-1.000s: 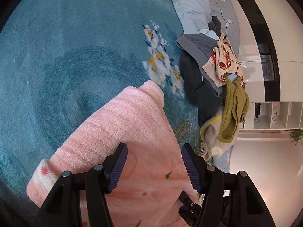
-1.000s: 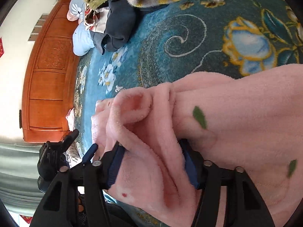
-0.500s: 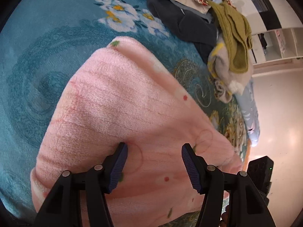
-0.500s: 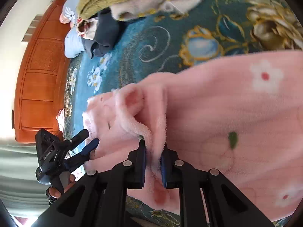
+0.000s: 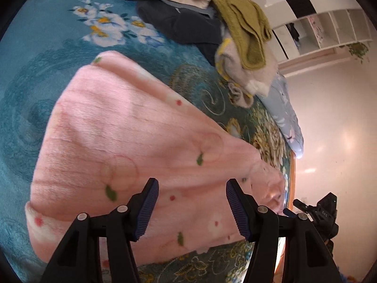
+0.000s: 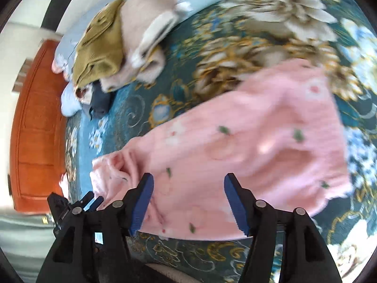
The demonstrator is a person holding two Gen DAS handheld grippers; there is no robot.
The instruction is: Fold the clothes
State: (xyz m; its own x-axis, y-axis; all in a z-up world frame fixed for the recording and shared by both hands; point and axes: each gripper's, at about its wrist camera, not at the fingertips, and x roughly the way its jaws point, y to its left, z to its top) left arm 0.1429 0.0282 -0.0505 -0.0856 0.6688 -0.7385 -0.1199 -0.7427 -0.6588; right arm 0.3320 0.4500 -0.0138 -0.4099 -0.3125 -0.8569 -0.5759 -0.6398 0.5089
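Nearest the cameras, the left tool hangs with its blue ribbed pads spread wide and nothing between them, and the right tool is likewise spread and empty. Just beyond both, filling the middle of each frame, lies the pink fleece garment with small green leaves and red dots, doubled over into a broad slab on the bed; its end at the lower right of the left view is bunched and loose, so I judge the fold partway done, with at least that end left to tidy. Farther off, at the upper centre, a heap of unfolded clothes, olive knit over beige and dark pieces, looks to be waiting. All rests on a teal floral bedspread. Beyond are an orange-brown wooden headboard, white shelving and a pale glossy floor.
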